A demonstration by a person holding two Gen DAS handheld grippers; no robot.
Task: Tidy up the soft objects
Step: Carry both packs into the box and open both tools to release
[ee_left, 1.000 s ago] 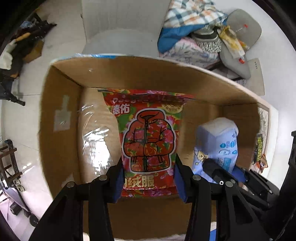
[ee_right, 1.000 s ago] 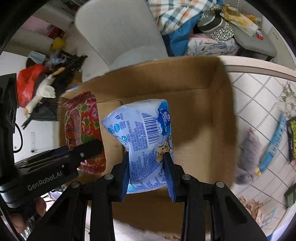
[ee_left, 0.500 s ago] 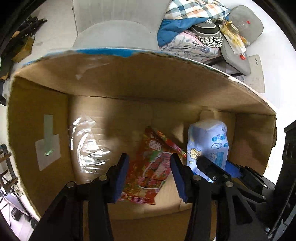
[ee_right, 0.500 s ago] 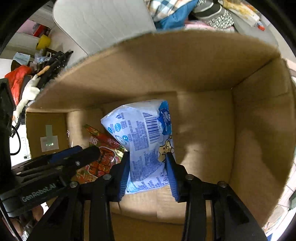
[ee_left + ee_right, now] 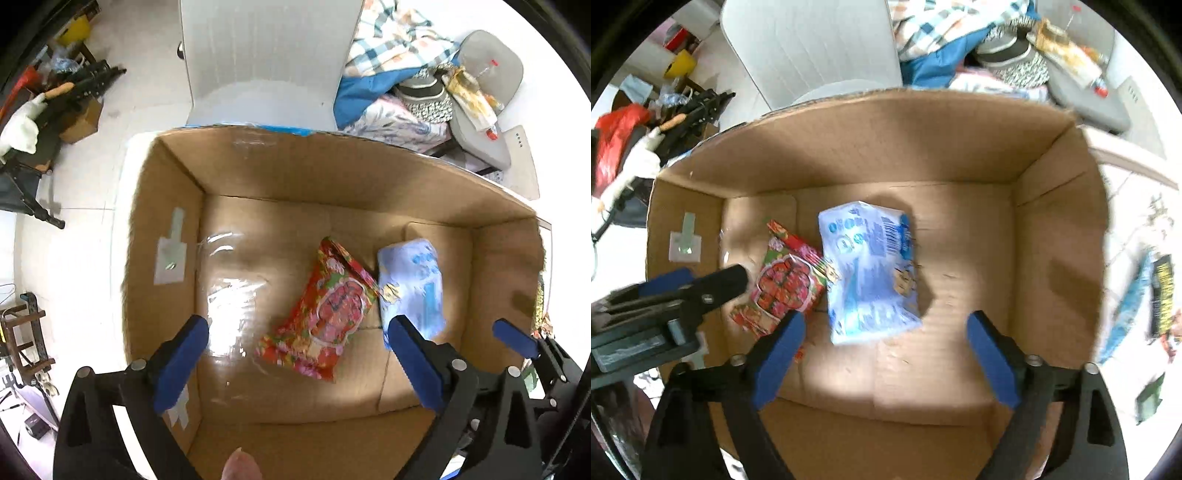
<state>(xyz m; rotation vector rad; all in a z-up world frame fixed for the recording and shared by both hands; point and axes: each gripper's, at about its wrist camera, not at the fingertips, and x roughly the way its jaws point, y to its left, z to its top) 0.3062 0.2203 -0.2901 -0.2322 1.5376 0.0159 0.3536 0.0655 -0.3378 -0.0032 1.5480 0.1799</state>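
Note:
A red flowered soft pack and a light blue soft pack lie side by side on the floor of an open cardboard box. My left gripper is open and empty above the box, near the red pack. My right gripper is open and empty above the blue pack; the red pack lies to its left. The right gripper's fingers show at the right of the left wrist view, and the left gripper's fingers at the left of the right wrist view.
A white chair stands behind the box. A heap of clothes and bedding lies at the back right. Dark clutter sits on the floor to the left. Small packets lie on a patterned surface right of the box.
Both grippers have opened and let go of their packs, which now lie on the box floor. Both grippers have pulled back and up from the box.

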